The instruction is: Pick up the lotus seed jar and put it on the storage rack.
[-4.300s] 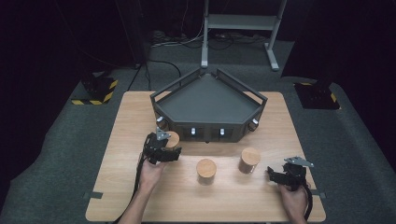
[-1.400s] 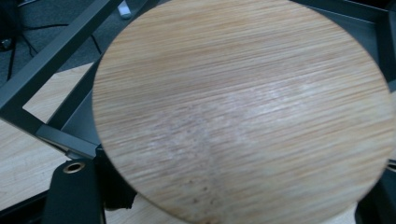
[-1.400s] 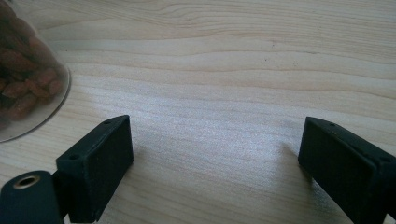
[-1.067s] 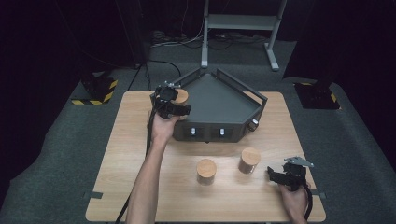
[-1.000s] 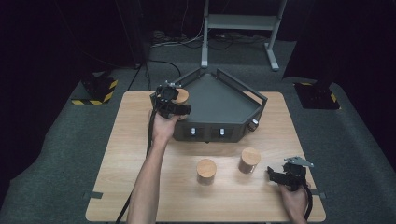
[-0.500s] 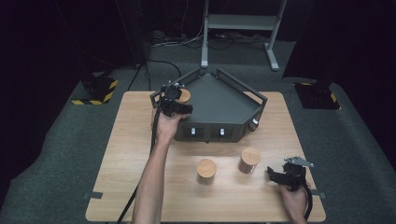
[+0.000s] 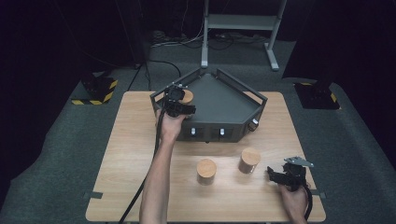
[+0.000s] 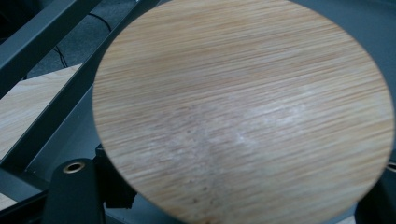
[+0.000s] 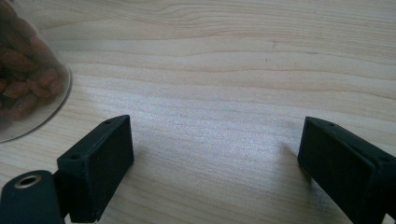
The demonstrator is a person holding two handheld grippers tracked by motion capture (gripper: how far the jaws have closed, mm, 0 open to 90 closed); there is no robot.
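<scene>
My left gripper (image 7: 180, 103) is shut on a jar with a round wooden lid (image 7: 187, 96), held over the left corner of the dark angular tray (image 7: 229, 100). In the left gripper view the lid (image 8: 243, 112) is close up, with the tray's rail and floor behind it. Two more wooden-lidded jars stand on the table in front of the tray, one in the middle (image 7: 206, 171) and one to its right (image 7: 249, 160). My right gripper (image 7: 273, 175) rests open on the table right of them, its jaws (image 9: 212, 163) wide apart over bare wood.
A glass jar of brown nuts (image 9: 25, 70) stands just left of the right gripper's jaws. The tray has raised rails and knobs on its front face (image 7: 208, 133). Beyond the wooden table (image 7: 130, 140) lie grey floor, cables and a metal stand.
The left gripper carried a jar from the table in front of the tray up to the tray's left corner, then drifted slightly right and lower. The right gripper stayed still.
</scene>
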